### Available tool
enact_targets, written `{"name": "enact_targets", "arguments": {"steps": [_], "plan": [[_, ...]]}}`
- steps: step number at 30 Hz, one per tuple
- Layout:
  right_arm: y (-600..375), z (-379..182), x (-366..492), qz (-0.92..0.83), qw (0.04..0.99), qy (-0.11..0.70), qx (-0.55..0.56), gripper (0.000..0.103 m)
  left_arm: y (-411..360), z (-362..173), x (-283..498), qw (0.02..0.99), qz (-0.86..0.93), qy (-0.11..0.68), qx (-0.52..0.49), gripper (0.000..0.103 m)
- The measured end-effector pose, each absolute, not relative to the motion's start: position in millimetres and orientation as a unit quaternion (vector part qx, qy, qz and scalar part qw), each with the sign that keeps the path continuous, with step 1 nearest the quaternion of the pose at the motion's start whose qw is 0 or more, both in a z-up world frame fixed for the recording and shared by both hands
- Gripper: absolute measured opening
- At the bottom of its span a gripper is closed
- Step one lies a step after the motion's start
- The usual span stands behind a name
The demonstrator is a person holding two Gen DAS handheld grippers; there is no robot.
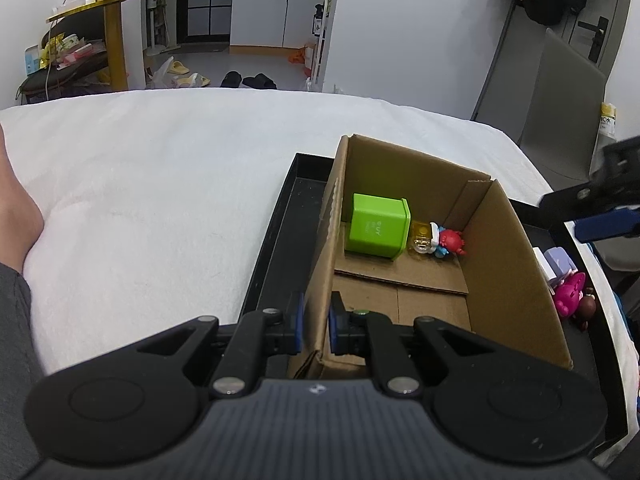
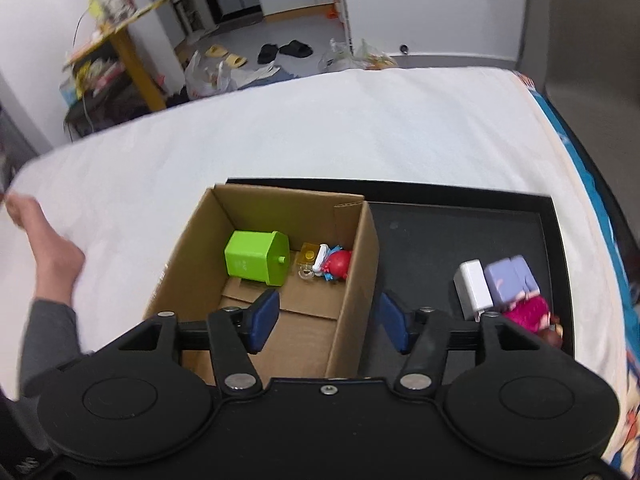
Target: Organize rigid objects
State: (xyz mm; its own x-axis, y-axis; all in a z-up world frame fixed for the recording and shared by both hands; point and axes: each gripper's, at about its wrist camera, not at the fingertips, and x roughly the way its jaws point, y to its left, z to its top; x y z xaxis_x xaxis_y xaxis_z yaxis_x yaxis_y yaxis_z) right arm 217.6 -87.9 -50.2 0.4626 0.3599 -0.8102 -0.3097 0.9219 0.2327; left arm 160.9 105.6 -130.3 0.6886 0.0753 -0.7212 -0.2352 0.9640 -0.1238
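Right wrist view gives you the relation that matters: your right gripper [image 2: 326, 322] hangs with its fingers parted and nothing between the pads, straddling the right wall of the cardboard box [image 2: 362, 264], one blue pad over the box floor and the other over the black tray [image 2: 424, 240]. The things not yet sorted lie to the right of those fingers and a little ahead: a white block [image 2: 473, 288], a lilac block [image 2: 510, 278] touching it, and a pink toy [image 2: 528, 312] just nearer you, all bunched at the tray's right side. The lilac block's long axis seems to run away from you, though blur makes this uncertain.

Inside the box, against the far wall, sit the green cube [image 2: 256, 258], a yellow piece [image 2: 308, 256] and a red figure [image 2: 340, 262].

Your left gripper [image 1: 316, 322] is clamped on the box's left wall, pads pressing the cardboard from both sides, so it is occupied steadying the box. That leaves your right hand as the free and nearer one; the next reach probably calls for a swing rightward over the tray.
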Motion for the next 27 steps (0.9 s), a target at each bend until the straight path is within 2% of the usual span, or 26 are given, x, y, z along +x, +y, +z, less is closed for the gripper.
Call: {"name": "enact_targets", "arguments": {"steps": [16,27], "plan": [[-146.6,-23.5,216.6,0.200,0.850,0.473,0.116,0.059,103.1,-130.3,162.6,0.910,0.094,0.391,-0.103,0.011],[-185.1,-44.6,225.2,0.175,0.849,0.484,0.121,0.061,99.4,-130.2,166.4,0.907,0.103,0.397,-0.095,0.011]]}}
